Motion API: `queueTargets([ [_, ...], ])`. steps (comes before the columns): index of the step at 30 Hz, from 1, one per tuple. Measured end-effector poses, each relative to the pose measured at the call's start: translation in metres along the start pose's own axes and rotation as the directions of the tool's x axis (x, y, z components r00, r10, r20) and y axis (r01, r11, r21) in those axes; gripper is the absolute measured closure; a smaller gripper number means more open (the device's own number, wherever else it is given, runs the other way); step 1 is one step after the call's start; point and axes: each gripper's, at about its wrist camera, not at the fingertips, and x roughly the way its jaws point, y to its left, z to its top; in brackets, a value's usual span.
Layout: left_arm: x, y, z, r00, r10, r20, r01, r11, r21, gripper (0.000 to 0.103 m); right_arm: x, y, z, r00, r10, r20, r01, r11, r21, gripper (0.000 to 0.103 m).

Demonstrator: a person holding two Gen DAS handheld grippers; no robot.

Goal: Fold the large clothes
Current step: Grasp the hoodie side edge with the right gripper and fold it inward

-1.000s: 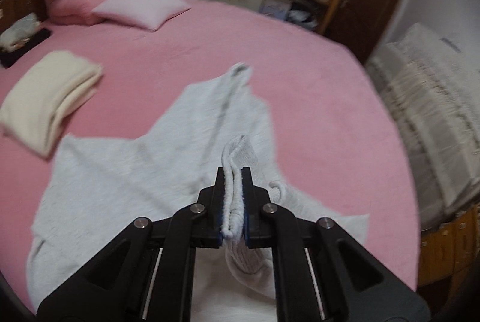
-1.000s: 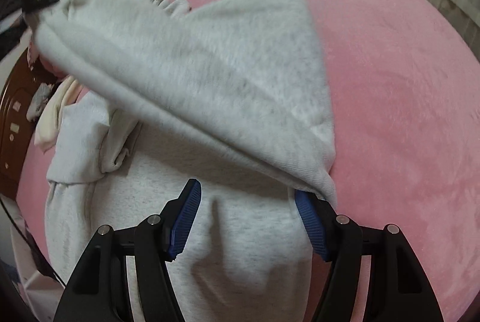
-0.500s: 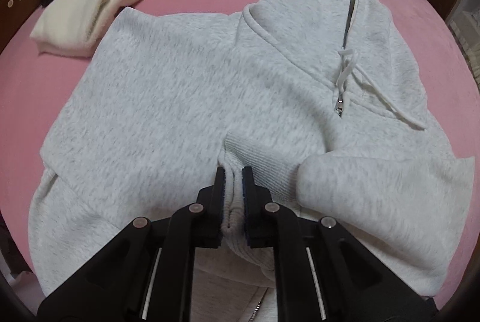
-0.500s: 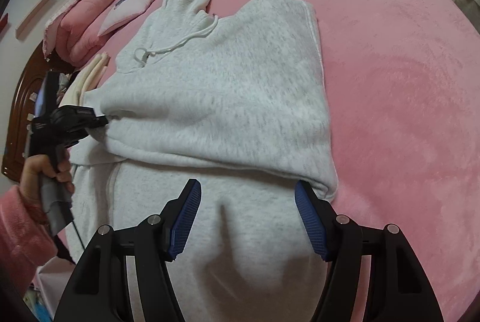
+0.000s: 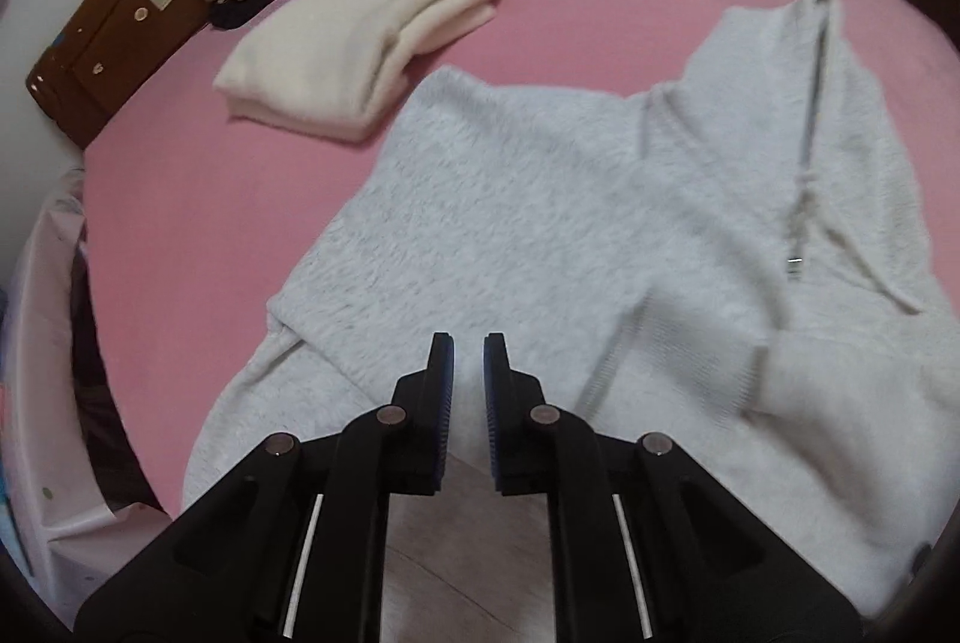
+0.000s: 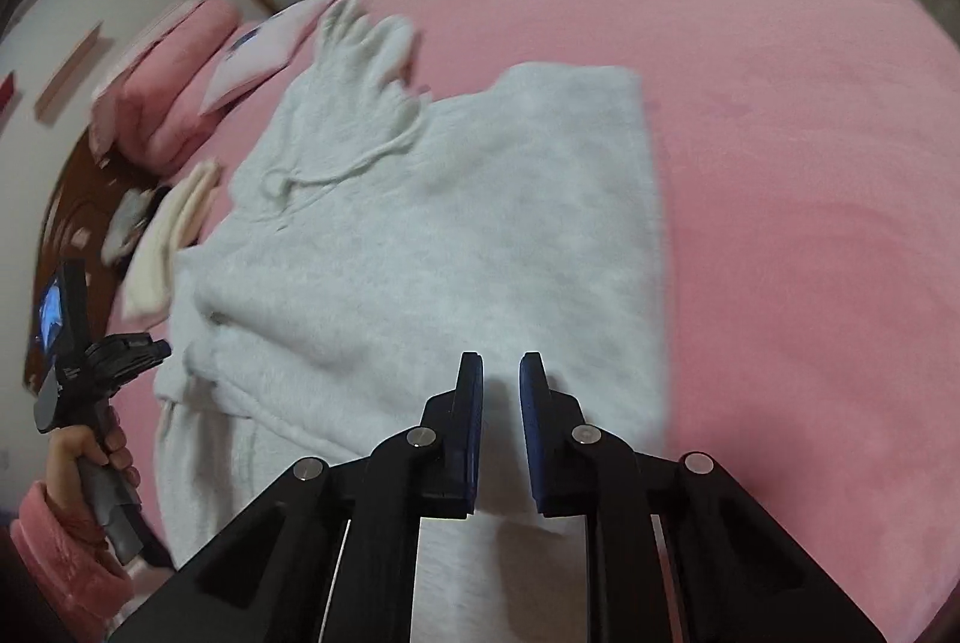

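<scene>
Our hoodie (image 5: 540,235) lies spread on the pink bed (image 5: 240,199), one sleeve (image 5: 780,373) folded across its chest so the body can narrow before we fold it lengthwise. Our left gripper (image 5: 468,343) hovers over the near hem with its jaws nearly together and nothing between them; the cloth lies free below. Our right gripper (image 6: 501,361) hangs over the folded side, its jaws closing on empty air, no fabric between them. A cream garment (image 5: 366,49), folded, sits beside the hoodie near the headboard (image 5: 126,25), likely set there as a finished piece.
</scene>
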Motion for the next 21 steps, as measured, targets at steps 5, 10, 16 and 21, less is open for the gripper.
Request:
queueTargets([
  [5,-0.037,-0.037,-0.019,0.972,-0.231,-0.037,0.233,0.971,0.06,0.095,0.046,0.04,0.002,0.991,0.067,-0.116,-0.078,0.992,-0.096,0.089],
  [10,-0.036,-0.108,-0.044,0.952,-0.291,-0.1,0.307,0.922,0.237,0.095,0.079,0.039,-0.008,0.982,0.064,-0.176,-0.068,0.998,-0.012,0.089],
  [16,0.014,-0.124,-0.056,0.994,-0.025,-0.104,0.056,0.948,0.314,0.096,0.054,0.0,-0.005,0.993,0.003,-0.121,-0.005,1.0,-0.017,0.092],
  [21,0.027,-0.107,-0.048,0.984,-0.073,-0.16,0.111,0.965,0.239,0.102,0.003,-0.063,-0.009,0.988,-0.15,-0.026,0.152,0.986,0.07,0.103],
])
